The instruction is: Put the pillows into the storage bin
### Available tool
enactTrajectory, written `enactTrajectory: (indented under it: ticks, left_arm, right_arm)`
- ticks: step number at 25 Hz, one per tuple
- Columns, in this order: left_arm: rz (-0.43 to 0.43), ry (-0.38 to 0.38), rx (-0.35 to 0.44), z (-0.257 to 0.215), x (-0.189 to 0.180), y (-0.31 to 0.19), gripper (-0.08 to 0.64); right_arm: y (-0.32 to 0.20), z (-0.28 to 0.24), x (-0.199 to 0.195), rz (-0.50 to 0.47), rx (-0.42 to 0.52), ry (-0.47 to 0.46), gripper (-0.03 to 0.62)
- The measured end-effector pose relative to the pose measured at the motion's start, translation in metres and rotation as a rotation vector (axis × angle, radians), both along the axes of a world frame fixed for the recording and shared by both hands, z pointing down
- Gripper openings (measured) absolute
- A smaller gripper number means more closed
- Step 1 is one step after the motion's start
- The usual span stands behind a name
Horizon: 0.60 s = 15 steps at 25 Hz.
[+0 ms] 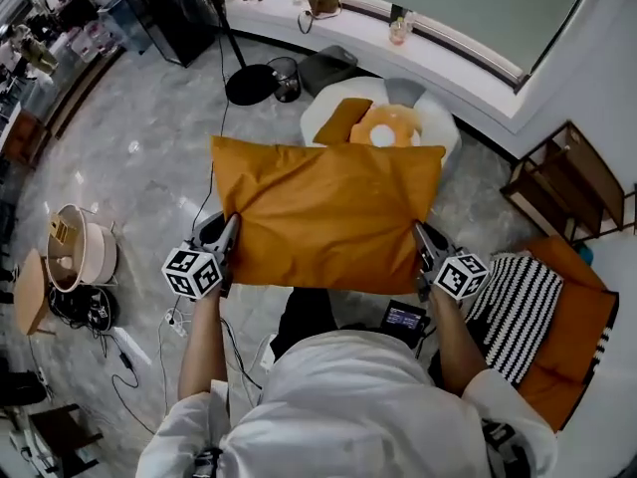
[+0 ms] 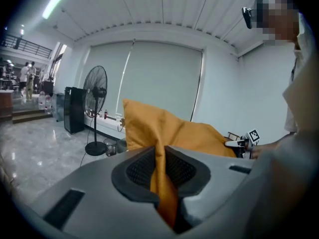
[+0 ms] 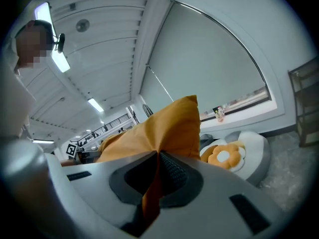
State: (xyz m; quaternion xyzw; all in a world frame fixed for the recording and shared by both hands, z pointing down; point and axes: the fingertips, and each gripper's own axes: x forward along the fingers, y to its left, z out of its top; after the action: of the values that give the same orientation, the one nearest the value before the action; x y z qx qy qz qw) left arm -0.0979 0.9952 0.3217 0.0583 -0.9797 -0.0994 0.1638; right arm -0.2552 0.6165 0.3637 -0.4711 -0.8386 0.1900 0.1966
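Pillow (image 1: 328,217) in left tool (image 1: 233,229), right tool (image 1: 419,232)

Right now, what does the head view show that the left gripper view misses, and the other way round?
Only the head view: the white bin holding a flower pillow, and the striped pillow. Only the left gripper view: the ceiling light and distant people. Both: the orange pillow, clamped by the left gripper and the right gripper.

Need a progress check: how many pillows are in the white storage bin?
2: a brown pillow at the left of the storage bin, and a flower-shaped pillow beside it on the right. The held orange pillow covers the bin's near side, so more may be hidden.
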Motion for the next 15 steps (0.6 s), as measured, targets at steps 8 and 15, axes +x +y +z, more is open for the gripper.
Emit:
enactTrajectory:
  ticks: [8,15]
  left_arm:
    - [0.133,0.219,0.086,0.099,-0.139,0.079,0.054]
    - [0.24,0.446,0.15,0.211,-0.204,0.12,0.049]
  right_arm:
    - [0.059,0.074,-0.083,0.141,0.093,0.198,0.035]
    - [0.09,0.172,-0.093,0.265,0.122,0.432,0.035]
